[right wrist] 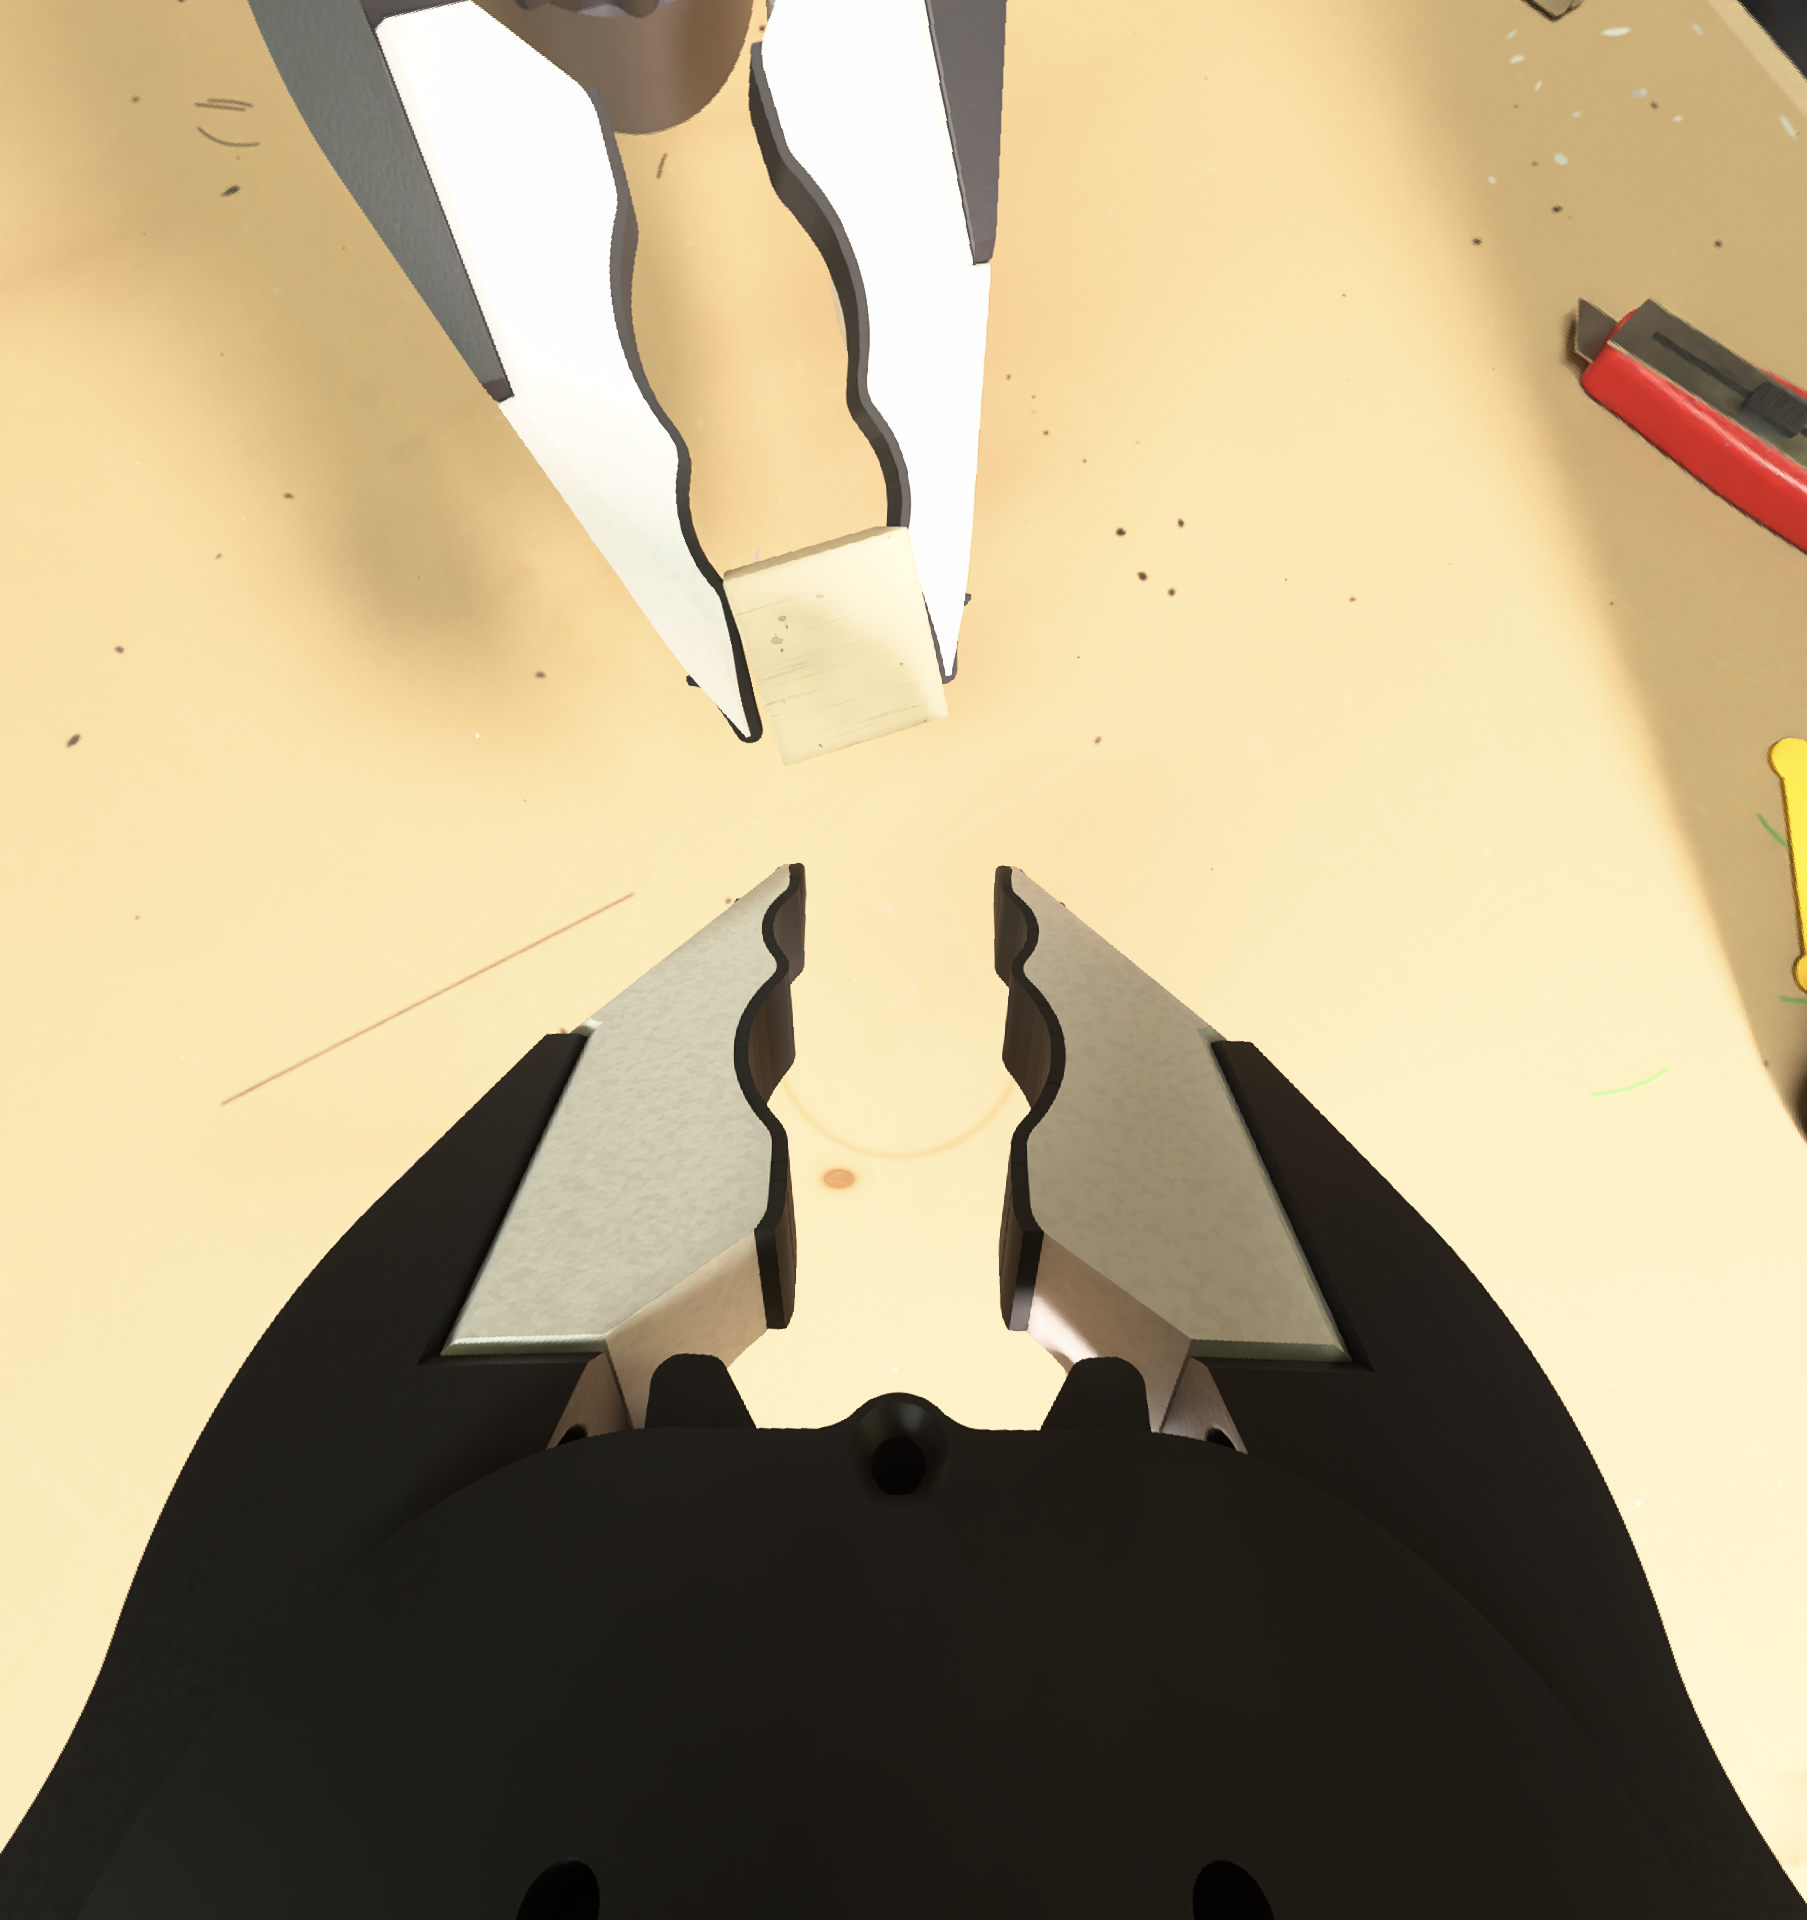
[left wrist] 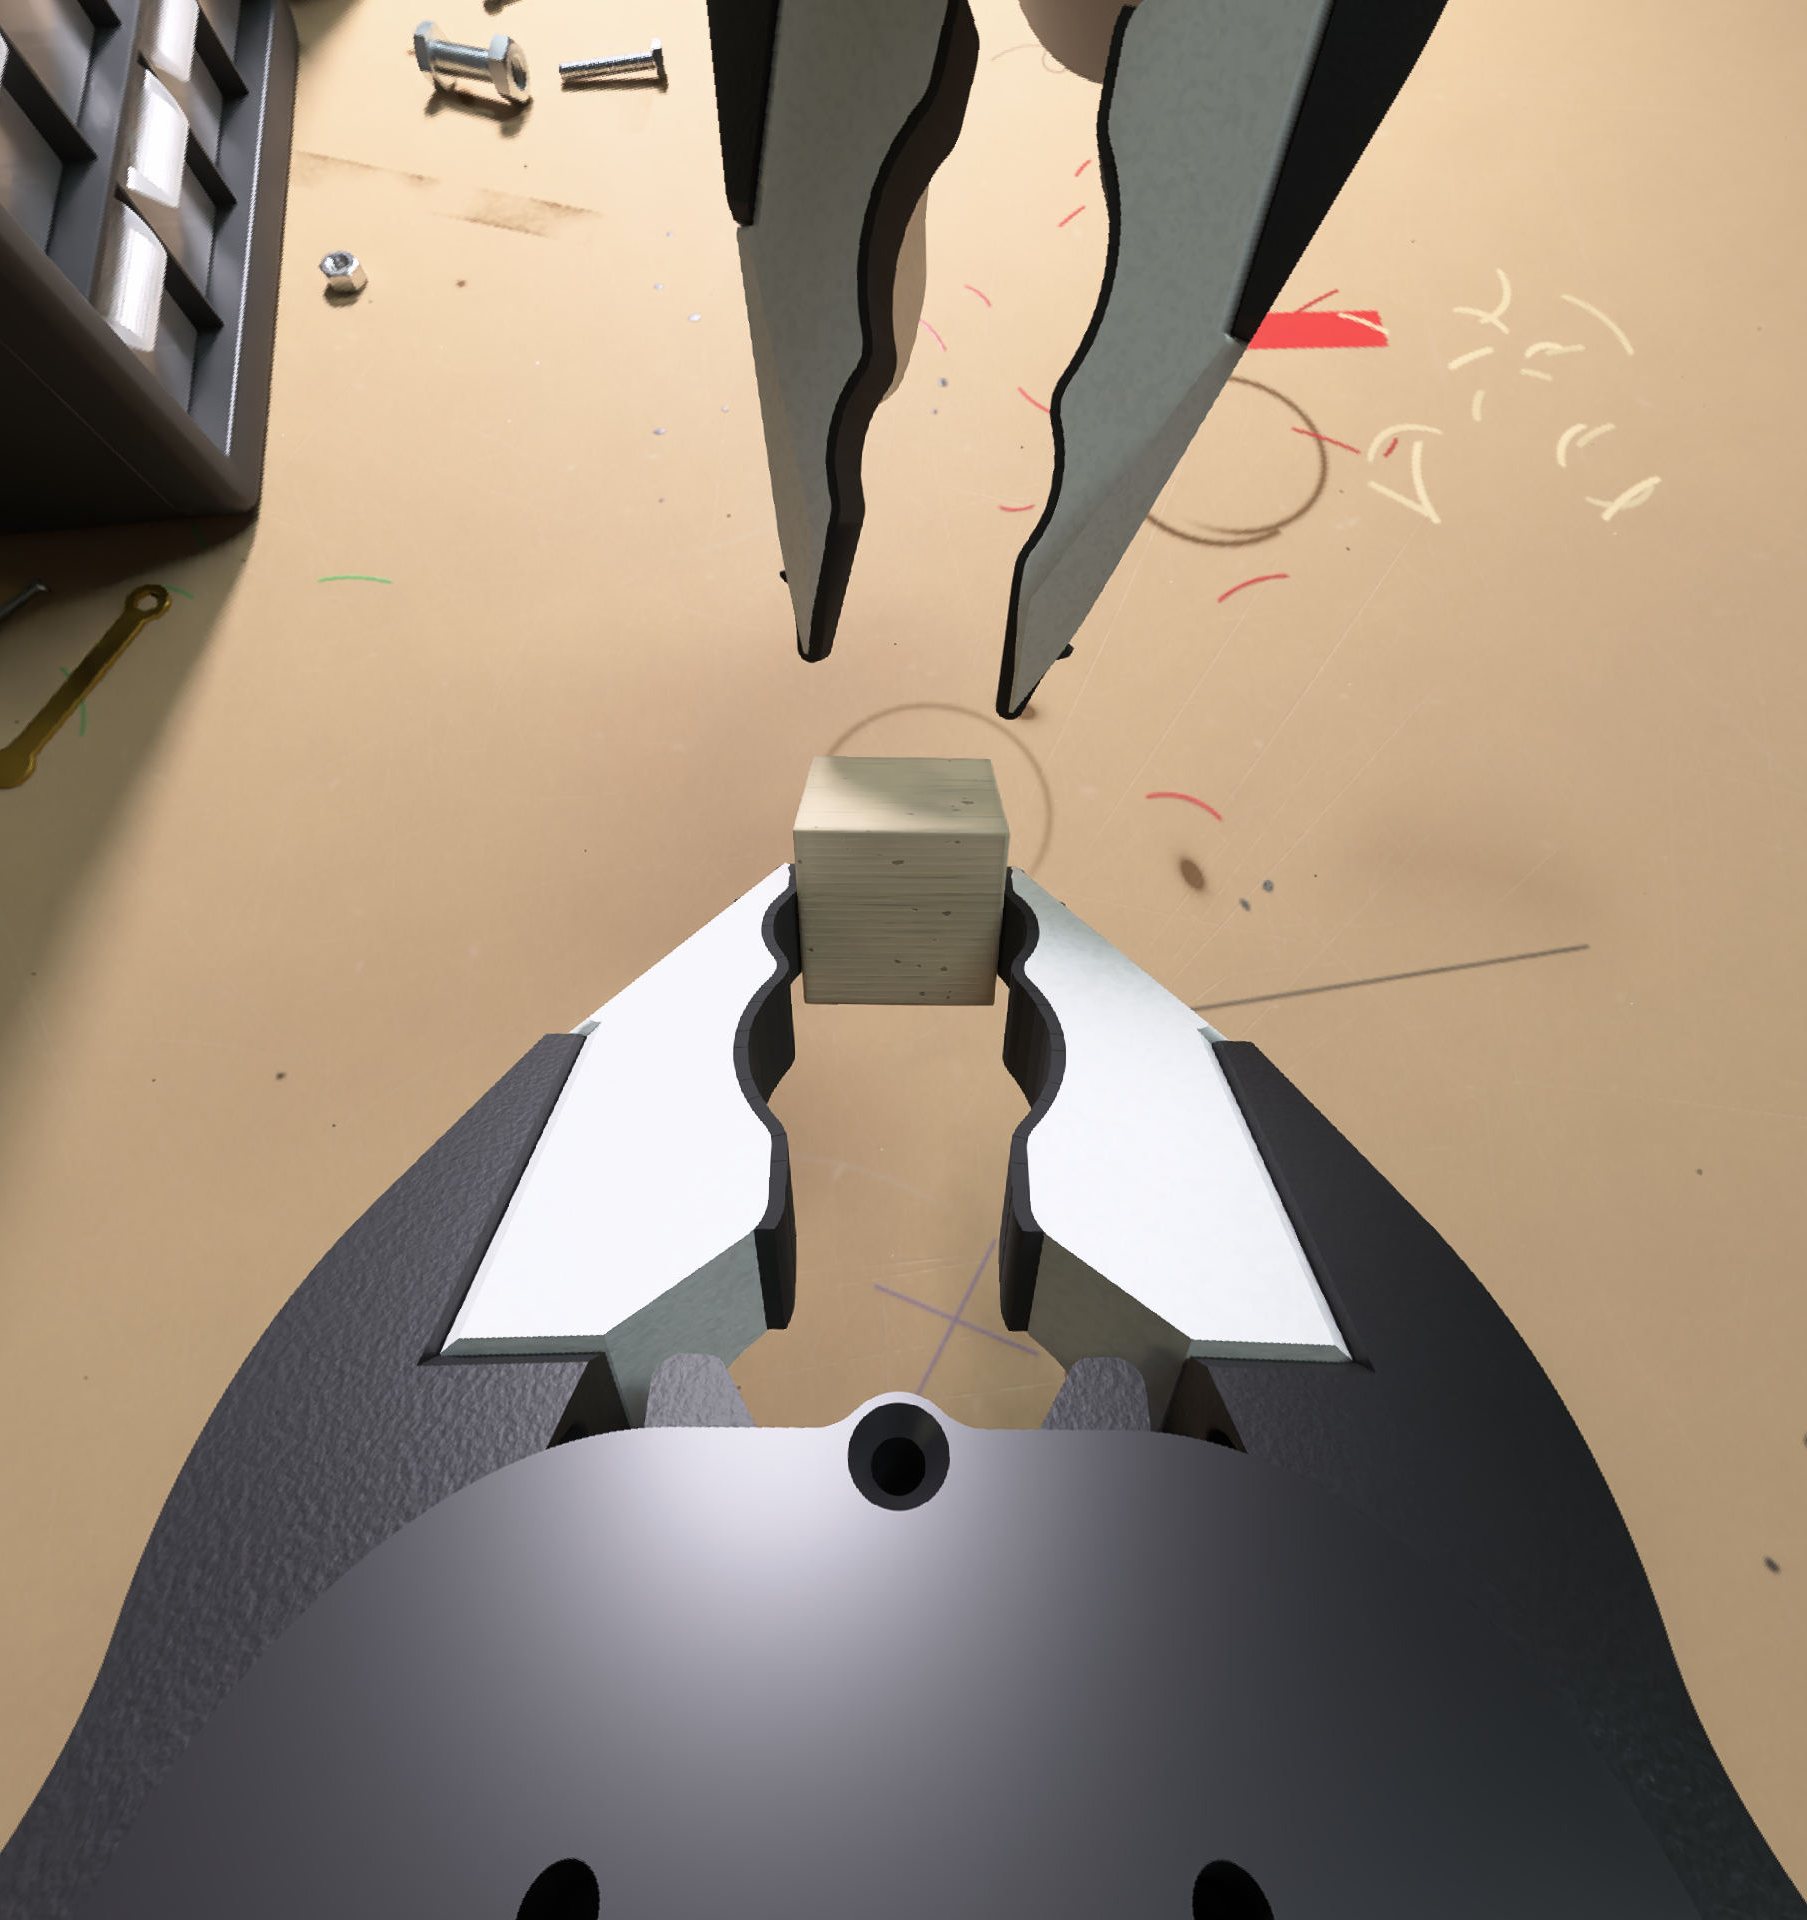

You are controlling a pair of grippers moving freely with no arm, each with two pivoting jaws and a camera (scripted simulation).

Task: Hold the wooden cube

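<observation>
The wooden cube (left wrist: pixel 899 914) is a small pale block clamped between the two fingertips of my left gripper (left wrist: pixel 901 873), which is shut on it over the tan workbench (left wrist: pixel 463 935). My right gripper (left wrist: pixel 911 684) faces it from the far side, open and empty, with its tips just short of the cube. In the right wrist view my right gripper (right wrist: pixel 899 871) is open with nothing between its fingers. Just ahead, the left gripper (right wrist: pixel 849 704) grips the cube (right wrist: pixel 837 655). I cannot tell whether the cube touches the bench.
A dark drawer cabinet (left wrist: pixel 99 260) stands at the far left, with a bolt (left wrist: pixel 473 68), a screw (left wrist: pixel 613 71), a nut (left wrist: pixel 341 272) and a brass flat wrench (left wrist: pixel 78 686) nearby. A red utility knife (right wrist: pixel 1730 436) lies at the right of the right wrist view.
</observation>
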